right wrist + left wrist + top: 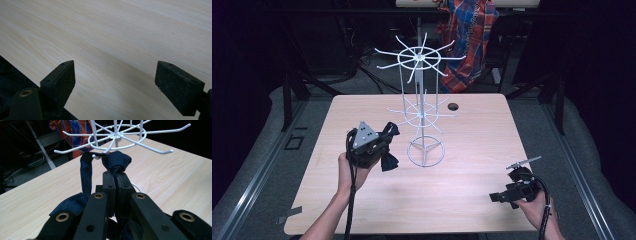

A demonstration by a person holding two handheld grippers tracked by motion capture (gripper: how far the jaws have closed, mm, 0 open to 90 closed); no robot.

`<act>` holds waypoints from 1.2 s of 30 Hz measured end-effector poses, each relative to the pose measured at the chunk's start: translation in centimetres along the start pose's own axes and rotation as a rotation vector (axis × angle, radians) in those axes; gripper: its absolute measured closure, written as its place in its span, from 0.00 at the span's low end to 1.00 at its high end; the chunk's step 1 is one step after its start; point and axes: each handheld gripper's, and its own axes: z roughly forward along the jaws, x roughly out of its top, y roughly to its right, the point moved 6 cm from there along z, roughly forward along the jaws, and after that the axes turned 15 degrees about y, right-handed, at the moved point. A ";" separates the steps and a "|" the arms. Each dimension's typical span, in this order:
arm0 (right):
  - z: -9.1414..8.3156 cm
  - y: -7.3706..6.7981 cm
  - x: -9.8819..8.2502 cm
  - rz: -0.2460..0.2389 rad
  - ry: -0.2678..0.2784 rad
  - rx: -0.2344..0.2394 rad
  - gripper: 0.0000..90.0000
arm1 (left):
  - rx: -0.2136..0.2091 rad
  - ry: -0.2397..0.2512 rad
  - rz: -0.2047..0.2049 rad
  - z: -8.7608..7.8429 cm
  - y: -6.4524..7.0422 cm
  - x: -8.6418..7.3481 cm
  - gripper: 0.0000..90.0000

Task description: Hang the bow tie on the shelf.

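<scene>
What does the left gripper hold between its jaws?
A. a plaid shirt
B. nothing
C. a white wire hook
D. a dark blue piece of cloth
D: the left gripper is shut on a dark blue cloth, close to a hook of the white wire rack.

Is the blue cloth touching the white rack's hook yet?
Touching. In the left gripper view, the blue cloth, pinched by the left gripper, loops over a hook tip of the white rack.

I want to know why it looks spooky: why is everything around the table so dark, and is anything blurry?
High view: light falls on the wooden table, while the floor and room around it stay dim. Left gripper view: the near tongs look soft, the white wire rack sharper. Right gripper view: even light, a faint shadow on the wood between the tongs.
</scene>
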 end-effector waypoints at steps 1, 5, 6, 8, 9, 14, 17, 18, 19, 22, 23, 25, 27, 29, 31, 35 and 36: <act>0.0 0.0 0.0 0.000 0.000 0.001 0.18 | -0.003 0.001 -0.003 0.1 0.0 0.0 0.97; -0.2 0.1 -0.1 -0.004 -0.002 -0.003 0.18 | -0.003 -0.006 0.008 0.3 0.1 -0.2 0.97; -0.3 0.1 -0.1 -0.001 0.003 -0.007 0.18 | -0.003 -0.008 0.009 0.3 0.1 -0.2 0.97; -0.4 0.1 -0.2 -0.001 0.000 -0.008 0.18 | -0.004 -0.009 0.014 0.5 0.2 -0.3 0.97; -0.4 0.1 -0.2 -0.001 0.005 -0.009 0.18 | -0.005 -0.007 0.013 0.6 0.2 -0.3 0.97; -0.4 0.0 -0.2 -0.001 0.004 -0.009 0.18 | -0.011 -0.017 0.039 1.3 0.5 -0.5 0.97; -0.4 0.0 -0.2 -0.005 0.001 -0.004 0.18 | -0.017 -0.020 0.046 1.7 0.6 -0.6 0.97; -0.4 0.1 -0.3 -0.007 -0.001 -0.007 0.18 | -0.020 -0.022 0.046 1.7 0.7 -0.6 0.97; -0.4 0.1 -0.3 -0.005 -0.003 -0.004 0.18 | -0.023 -0.020 0.041 1.8 0.7 -0.6 0.97; -0.5 0.1 -0.4 0.001 -0.004 -0.008 0.18 | -0.031 -0.030 0.043 2.0 0.7 -0.7 0.97; -0.5 0.1 -0.4 0.000 -0.002 -0.009 0.18 | -0.034 -0.034 0.043 2.1 0.7 -0.7 0.97; -0.6 0.1 -0.5 -0.002 -0.005 -0.004 0.18 | -0.036 -0.030 0.043 2.2 0.8 -0.7 0.97; -0.6 0.1 -0.5 -0.002 -0.004 -0.007 0.18 | -0.042 -0.032 0.041 2.3 0.8 -0.7 0.97; -0.6 0.1 -0.5 0.002 -0.004 -0.009 0.18 | -0.050 -0.036 0.040 2.5 0.8 -0.8 0.97; -0.7 0.1 -0.6 0.002 -0.005 -0.009 0.18 | -0.055 -0.043 0.038 2.7 1.0 -0.9 0.97; -0.6 0.1 -0.6 0.004 -0.004 -0.014 0.18 | -0.066 -0.058 0.039 2.8 1.1 -1.0 0.97; -0.6 0.1 -0.6 0.004 -0.004 -0.013 0.18 | -0.068 -0.059 0.042 2.8 1.0 -1.1 0.97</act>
